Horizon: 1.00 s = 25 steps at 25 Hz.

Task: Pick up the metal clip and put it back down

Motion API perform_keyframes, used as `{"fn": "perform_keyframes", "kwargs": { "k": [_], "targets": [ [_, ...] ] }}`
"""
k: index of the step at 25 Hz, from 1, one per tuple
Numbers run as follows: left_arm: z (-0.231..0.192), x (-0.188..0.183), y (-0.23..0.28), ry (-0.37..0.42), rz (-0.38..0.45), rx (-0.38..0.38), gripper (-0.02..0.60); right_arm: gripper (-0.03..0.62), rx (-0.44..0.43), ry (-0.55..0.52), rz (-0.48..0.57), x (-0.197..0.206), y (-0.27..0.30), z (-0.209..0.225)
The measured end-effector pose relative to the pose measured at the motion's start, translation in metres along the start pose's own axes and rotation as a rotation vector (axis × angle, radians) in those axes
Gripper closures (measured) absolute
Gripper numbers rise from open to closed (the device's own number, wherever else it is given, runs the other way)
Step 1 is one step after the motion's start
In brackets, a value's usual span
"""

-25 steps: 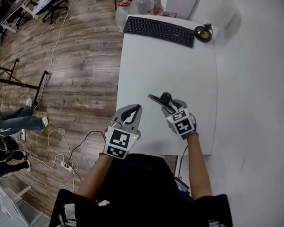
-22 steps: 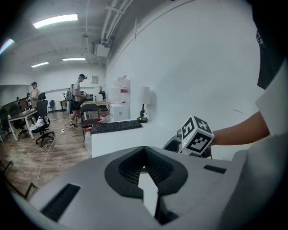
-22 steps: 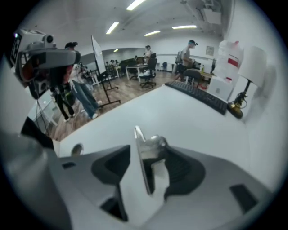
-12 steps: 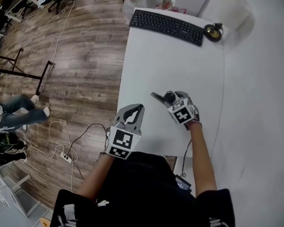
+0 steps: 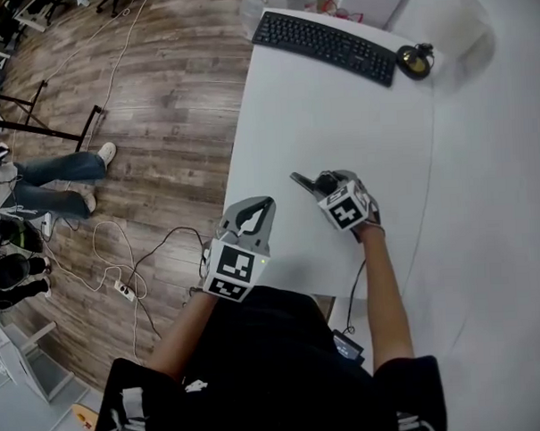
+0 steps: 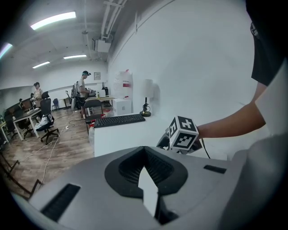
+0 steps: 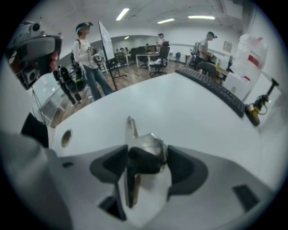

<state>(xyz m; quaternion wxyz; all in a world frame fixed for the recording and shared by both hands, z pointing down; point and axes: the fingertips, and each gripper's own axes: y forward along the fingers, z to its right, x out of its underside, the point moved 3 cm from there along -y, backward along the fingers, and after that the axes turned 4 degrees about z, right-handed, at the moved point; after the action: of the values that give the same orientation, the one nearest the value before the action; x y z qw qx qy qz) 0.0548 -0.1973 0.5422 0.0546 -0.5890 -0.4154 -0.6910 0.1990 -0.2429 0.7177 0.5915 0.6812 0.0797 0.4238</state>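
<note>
The metal clip (image 5: 301,181), silver with a black part, pokes out to the left of my right gripper (image 5: 320,186) low over the white table (image 5: 337,109). In the right gripper view the clip (image 7: 144,148) fills the gap of the right gripper (image 7: 145,158) and touches both dark pads. These jaws have just been opening, with the clip still between them. My left gripper (image 5: 250,211) hovers at the table's near left corner. Its jaws (image 6: 145,150) meet at the tips with nothing in them. The right gripper's marker cube (image 6: 183,133) shows ahead of it.
A black keyboard (image 5: 325,36) lies along the table's far edge, with a small dark desk object (image 5: 414,59) to its right. Left of the table is wooden floor with cables (image 5: 120,261) and a standing person's legs (image 5: 54,179). A white wall runs along the right.
The right gripper has sunk toward the table with the clip and rolled a little. The left gripper has stayed put. The person on the floor has stepped along.
</note>
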Motion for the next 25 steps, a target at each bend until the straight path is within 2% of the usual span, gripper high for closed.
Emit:
{"fn": "perform_keyframes", "kwargs": {
  "k": [12,25],
  "targets": [
    [-0.007,0.006,-0.006,-0.011,0.004,-0.009,0.557,0.333,0.035,-0.068,-0.041,0.000,-0.001,-0.004],
    [-0.009,0.001,-0.016,-0.009,0.031,0.007,0.557,0.450,0.067,-0.073,-0.033,-0.007,-0.020,-0.015]
  ]
}}
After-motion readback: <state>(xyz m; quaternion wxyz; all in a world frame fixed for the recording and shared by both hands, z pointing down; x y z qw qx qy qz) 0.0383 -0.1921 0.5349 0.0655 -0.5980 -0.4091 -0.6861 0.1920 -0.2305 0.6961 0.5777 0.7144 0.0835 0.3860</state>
